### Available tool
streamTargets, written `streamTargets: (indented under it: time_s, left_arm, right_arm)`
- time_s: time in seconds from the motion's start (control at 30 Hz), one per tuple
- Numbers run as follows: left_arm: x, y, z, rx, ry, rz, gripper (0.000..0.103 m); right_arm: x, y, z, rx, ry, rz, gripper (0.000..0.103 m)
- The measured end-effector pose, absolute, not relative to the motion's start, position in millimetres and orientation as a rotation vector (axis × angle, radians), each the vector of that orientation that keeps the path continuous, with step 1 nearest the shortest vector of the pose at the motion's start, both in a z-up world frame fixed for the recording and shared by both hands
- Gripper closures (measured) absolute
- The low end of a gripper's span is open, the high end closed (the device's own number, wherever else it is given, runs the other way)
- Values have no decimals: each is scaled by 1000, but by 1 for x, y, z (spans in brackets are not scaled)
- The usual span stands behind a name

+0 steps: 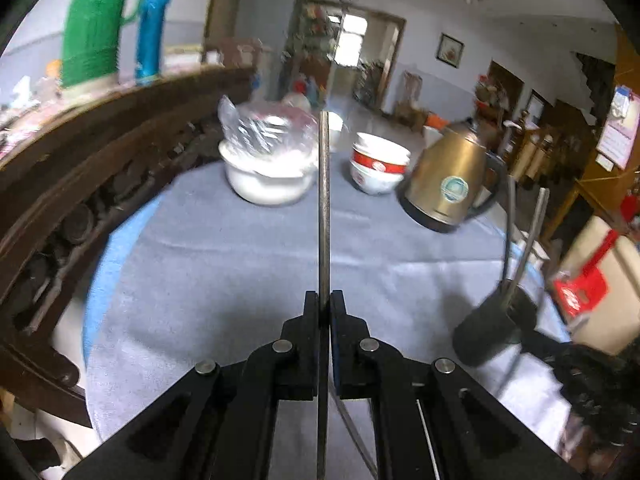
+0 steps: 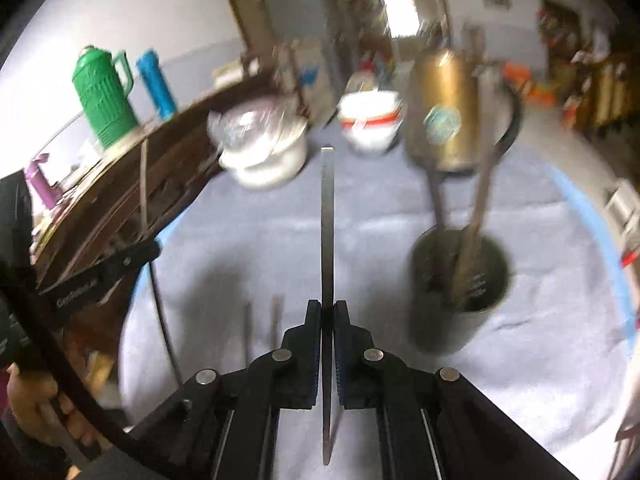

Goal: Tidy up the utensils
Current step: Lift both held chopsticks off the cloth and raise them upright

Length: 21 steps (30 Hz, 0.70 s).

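My left gripper [image 1: 325, 300] is shut on a flat metal utensil handle [image 1: 324, 200] that sticks straight up above the grey tablecloth. My right gripper [image 2: 328, 310] is shut on another flat metal utensil handle [image 2: 327, 216], also held upright. A dark round utensil holder [image 2: 460, 280] stands on the cloth to the right of the right gripper, with two utensils [image 2: 474, 220] in it. The same holder [image 1: 490, 328] shows at the right of the left wrist view. Two thin utensils [image 2: 276, 324] lie on the cloth left of the right gripper. The left gripper [image 2: 120, 260] shows at the left.
A gold kettle [image 1: 452, 176], stacked red-and-white bowls [image 1: 378, 164] and a white pot under plastic wrap [image 1: 268, 160] stand at the table's far side. A dark carved wooden cabinet [image 1: 80, 168] runs along the left, with a green thermos [image 1: 94, 28] and a blue one on top.
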State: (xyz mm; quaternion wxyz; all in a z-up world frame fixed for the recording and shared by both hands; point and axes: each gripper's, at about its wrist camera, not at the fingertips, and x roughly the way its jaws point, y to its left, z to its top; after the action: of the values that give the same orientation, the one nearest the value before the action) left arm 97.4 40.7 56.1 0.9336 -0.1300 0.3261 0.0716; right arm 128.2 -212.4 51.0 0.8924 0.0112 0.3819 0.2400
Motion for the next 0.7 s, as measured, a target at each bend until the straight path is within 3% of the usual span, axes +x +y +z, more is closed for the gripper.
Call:
streamTargets:
  time_s: [0.23, 0.7]
  left_arm:
    - [84, 33, 38, -276, 529, 186, 98]
    - [44, 23, 17, -200, 490, 179, 97]
  right_arm:
    - [101, -241, 65, 21, 578, 365, 97]
    - [69, -257, 68, 5, 511, 318, 96]
